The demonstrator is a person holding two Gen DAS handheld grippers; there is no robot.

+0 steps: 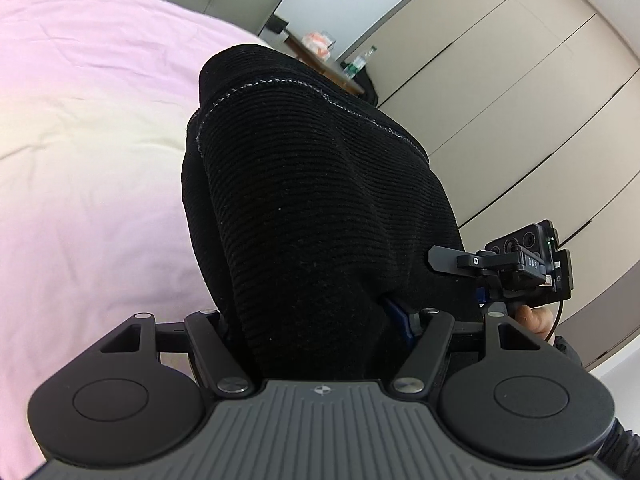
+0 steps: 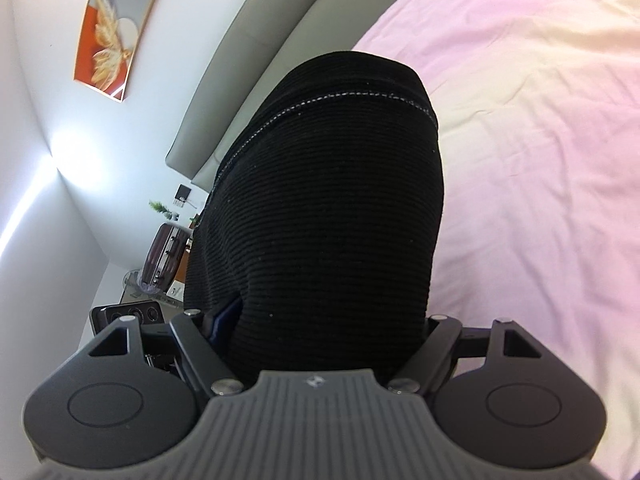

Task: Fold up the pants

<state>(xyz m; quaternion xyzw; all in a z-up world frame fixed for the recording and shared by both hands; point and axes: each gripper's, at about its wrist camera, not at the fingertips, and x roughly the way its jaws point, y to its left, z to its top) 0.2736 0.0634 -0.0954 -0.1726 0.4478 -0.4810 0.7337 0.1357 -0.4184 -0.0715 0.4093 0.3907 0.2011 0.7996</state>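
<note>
Black ribbed pants point(image 1: 312, 200) with a white stitched hem hang in front of both cameras, lifted over the pink bed sheet point(image 1: 88, 160). My left gripper point(image 1: 320, 320) is shut on the pants; the cloth hides its fingertips. My right gripper point(image 2: 324, 328) is shut on the pants point(image 2: 328, 208) too, its fingertips buried in the cloth. The right gripper also shows in the left wrist view point(image 1: 444, 262) at the right edge of the cloth, close beside my left one. The left gripper's camera block shows at lower left of the right wrist view.
The bed sheet point(image 2: 540, 160) spreads below the pants. A grey padded headboard point(image 2: 256, 64) runs along the wall. Beige wardrobe doors point(image 1: 520, 100) stand beside the bed. A bedside table point(image 1: 320, 60) holds bottles. A suitcase point(image 2: 162, 256) stands near the corner.
</note>
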